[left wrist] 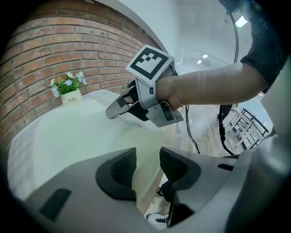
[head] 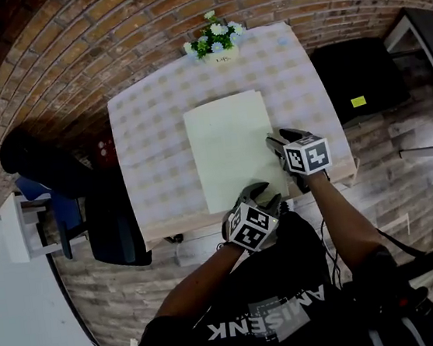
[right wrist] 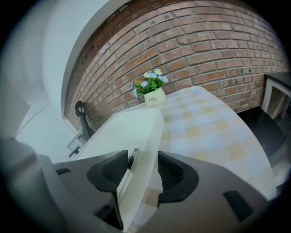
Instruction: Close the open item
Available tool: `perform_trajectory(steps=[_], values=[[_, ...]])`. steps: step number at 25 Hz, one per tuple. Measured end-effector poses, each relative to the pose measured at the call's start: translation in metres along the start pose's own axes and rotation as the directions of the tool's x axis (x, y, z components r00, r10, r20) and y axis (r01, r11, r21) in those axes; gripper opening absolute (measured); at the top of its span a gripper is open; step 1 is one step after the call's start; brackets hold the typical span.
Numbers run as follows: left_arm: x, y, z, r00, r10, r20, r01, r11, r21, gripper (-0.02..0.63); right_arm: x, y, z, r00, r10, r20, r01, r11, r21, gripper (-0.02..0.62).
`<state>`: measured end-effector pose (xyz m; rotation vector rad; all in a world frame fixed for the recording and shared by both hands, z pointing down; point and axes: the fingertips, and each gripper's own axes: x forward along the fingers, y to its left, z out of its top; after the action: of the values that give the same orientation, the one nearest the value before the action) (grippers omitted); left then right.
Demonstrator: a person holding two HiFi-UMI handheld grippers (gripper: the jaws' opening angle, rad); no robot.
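Note:
A flat pale green case (head: 233, 149) lies shut on the checkered table (head: 148, 129). My left gripper (head: 262, 195) is at the case's near right corner. In the left gripper view its jaws (left wrist: 148, 169) stand apart, with the case's corner edge (left wrist: 136, 136) in the gap and neither pad pressing on it. My right gripper (head: 278, 143) is at the case's right edge. In the right gripper view that thick edge (right wrist: 145, 150), with a small dark tab (right wrist: 133, 157), runs between the parted jaws (right wrist: 143, 172), and a gap shows on the right side.
A small pot of white flowers (head: 216, 41) stands at the table's far edge. A black chair (head: 113, 220) and a white shelf (head: 23, 227) are to the left, and a black box (head: 357, 76) is to the right. The floor is brick.

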<state>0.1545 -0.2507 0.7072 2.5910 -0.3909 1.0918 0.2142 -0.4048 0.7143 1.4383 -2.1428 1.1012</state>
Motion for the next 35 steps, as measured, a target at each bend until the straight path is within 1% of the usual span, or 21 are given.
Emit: perform_trajectory(steps=[1,2,6,10,13,18,20,24,25,27,30,33,35], values=[[0.001,-0.003,-0.001,1.000,-0.015,0.001,0.015,1.000,0.012,0.181,0.000,-0.002,-0.003,1.000,0.004,0.000,-0.004,1.000,0.023,0.235],[0.001,-0.005,-0.002,1.000,-0.025,0.007,0.025,1.000,0.019,0.186,-0.001,-0.004,-0.005,1.000,0.007,0.003,-0.008,0.999,0.045,0.236],[-0.001,-0.003,-0.003,0.999,-0.045,0.030,0.045,0.999,0.009,0.187,0.001,-0.007,-0.008,0.999,0.027,0.027,-0.029,0.993,0.116,0.252],[0.000,-0.004,-0.004,0.997,-0.080,0.018,0.080,0.997,-0.012,0.187,0.001,-0.011,-0.012,0.998,0.046,0.053,-0.055,0.982,0.181,0.259],[0.000,-0.002,-0.003,0.997,-0.078,0.016,0.079,0.997,-0.021,0.186,0.001,-0.012,-0.013,0.996,0.052,0.066,-0.064,0.978,0.198,0.262],[0.000,-0.003,-0.006,0.997,-0.068,0.023,0.069,0.997,-0.018,0.179,0.001,-0.013,-0.017,0.996,0.039,0.075,-0.053,0.978,0.200,0.281],[-0.004,-0.006,0.000,0.995,-0.098,0.024,0.098,0.995,-0.013,0.179,0.001,-0.014,-0.018,0.997,0.036,0.073,-0.050,0.979,0.197,0.288],[-0.011,-0.006,0.007,0.986,-0.162,0.037,0.163,0.987,0.001,0.179,-0.001,-0.015,-0.015,0.995,0.053,0.090,-0.073,0.970,0.233,0.289],[-0.014,-0.005,0.008,0.984,-0.171,0.049,0.171,0.985,-0.002,0.179,-0.002,-0.015,-0.014,0.994,0.051,0.098,-0.074,0.969,0.237,0.290],[-0.023,0.000,0.009,0.981,-0.170,0.091,0.174,0.984,-0.034,0.179,-0.006,-0.013,-0.013,0.994,0.032,0.102,-0.053,0.975,0.217,0.288],[-0.041,0.012,0.011,0.978,-0.140,0.152,0.156,0.983,-0.098,0.179,-0.018,-0.008,-0.010,0.994,-0.009,0.108,-0.012,0.981,0.193,0.288],[-0.060,0.023,0.013,0.976,-0.106,0.193,0.133,0.982,-0.133,0.179,-0.034,-0.001,0.000,0.990,-0.035,0.136,0.012,0.985,0.170,0.288],[-0.076,0.028,0.015,0.968,-0.087,0.235,0.125,0.981,-0.151,0.179,-0.045,0.008,0.004,0.987,-0.042,0.155,0.019,0.988,0.150,0.288]])
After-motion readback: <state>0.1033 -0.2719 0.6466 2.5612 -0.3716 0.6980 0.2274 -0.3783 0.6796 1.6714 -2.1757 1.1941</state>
